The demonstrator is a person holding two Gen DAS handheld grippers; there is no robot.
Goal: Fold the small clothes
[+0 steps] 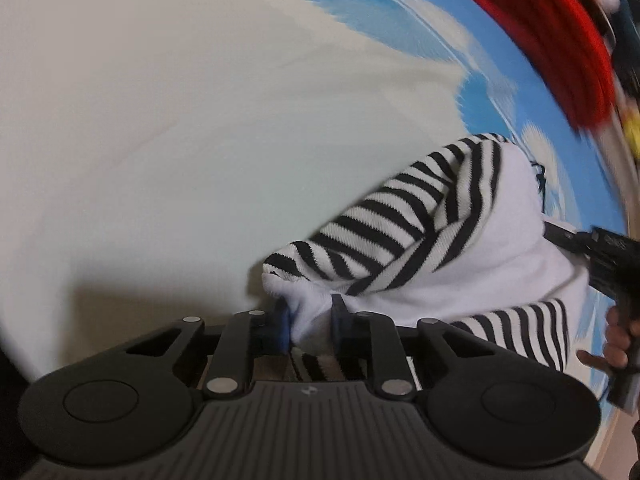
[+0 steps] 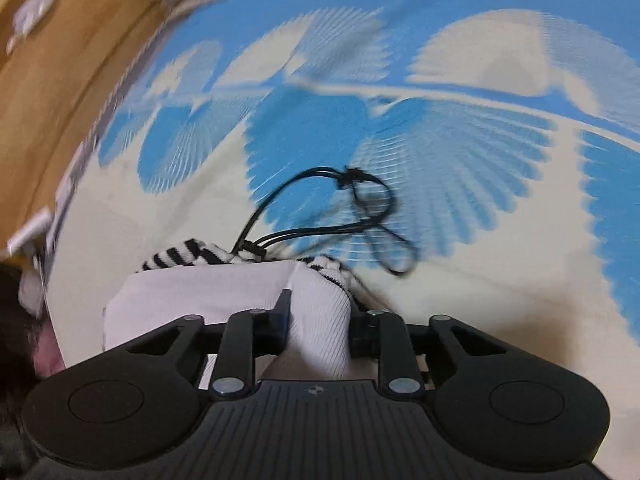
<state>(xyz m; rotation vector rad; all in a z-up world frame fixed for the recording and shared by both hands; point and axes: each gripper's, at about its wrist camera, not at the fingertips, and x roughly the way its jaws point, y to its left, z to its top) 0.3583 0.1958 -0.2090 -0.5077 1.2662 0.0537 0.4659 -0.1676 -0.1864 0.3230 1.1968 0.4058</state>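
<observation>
Left wrist view showed the left gripper (image 1: 310, 320) and right gripper (image 2: 320, 320) each pinching the striped top (image 1: 400, 232); its dangling cord (image 2: 320, 208) could snag mid-fold

The striped garment (image 1: 404, 216) is ribbed knit cloth, white inside. The left hand-held gripper (image 1: 310, 320) is matt black plastic with metal pins. The blue-and-cream bedsheet (image 2: 460, 152) looks like smooth woven cloth.
</observation>
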